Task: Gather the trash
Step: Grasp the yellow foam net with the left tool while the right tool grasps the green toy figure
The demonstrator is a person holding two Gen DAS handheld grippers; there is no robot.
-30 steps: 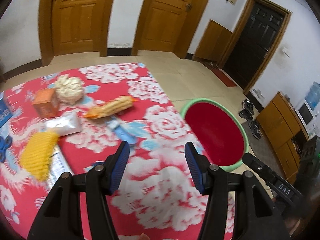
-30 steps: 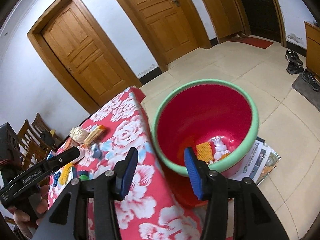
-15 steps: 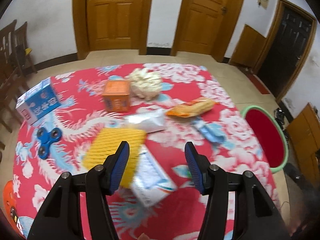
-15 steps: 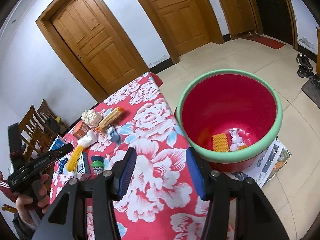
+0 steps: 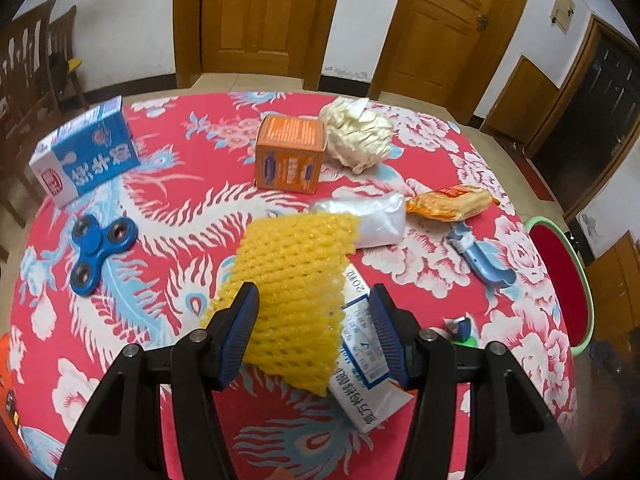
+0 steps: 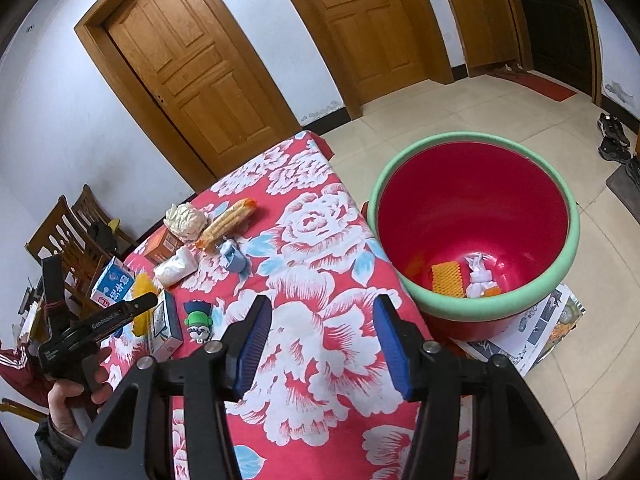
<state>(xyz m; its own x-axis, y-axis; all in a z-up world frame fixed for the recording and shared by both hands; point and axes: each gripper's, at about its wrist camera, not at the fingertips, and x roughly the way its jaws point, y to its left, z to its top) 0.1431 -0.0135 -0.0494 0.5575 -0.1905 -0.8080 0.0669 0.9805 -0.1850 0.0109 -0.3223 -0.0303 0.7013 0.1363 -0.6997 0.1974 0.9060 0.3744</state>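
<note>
My left gripper (image 5: 312,330) is open and hangs low over a yellow foam net (image 5: 296,276) that lies partly on a white printed box (image 5: 368,372); the net shows between the jaws, and the pads do not press it. Behind it lie a clear plastic bag (image 5: 372,216), an orange snack packet (image 5: 448,202) and a crumpled white paper ball (image 5: 356,136). My right gripper (image 6: 320,344) is open and empty above the flowered tablecloth (image 6: 316,240). To its right stands the red bin with a green rim (image 6: 574,240), holding a yellow net piece (image 6: 448,280) and white paper (image 6: 478,278).
An orange box (image 5: 290,156), a blue milk carton (image 5: 86,156), a blue fidget spinner (image 5: 98,252), a blue plastic scoop (image 5: 480,258) and a small toy figure (image 6: 200,320) are on the table. Newspaper (image 6: 548,336) lies under the bin. Wooden chairs (image 5: 36,60) stand at the left.
The left gripper swung from the bin side back across the table and sank over the yellow net. The right gripper drew back a little from the bin over the table's edge.
</note>
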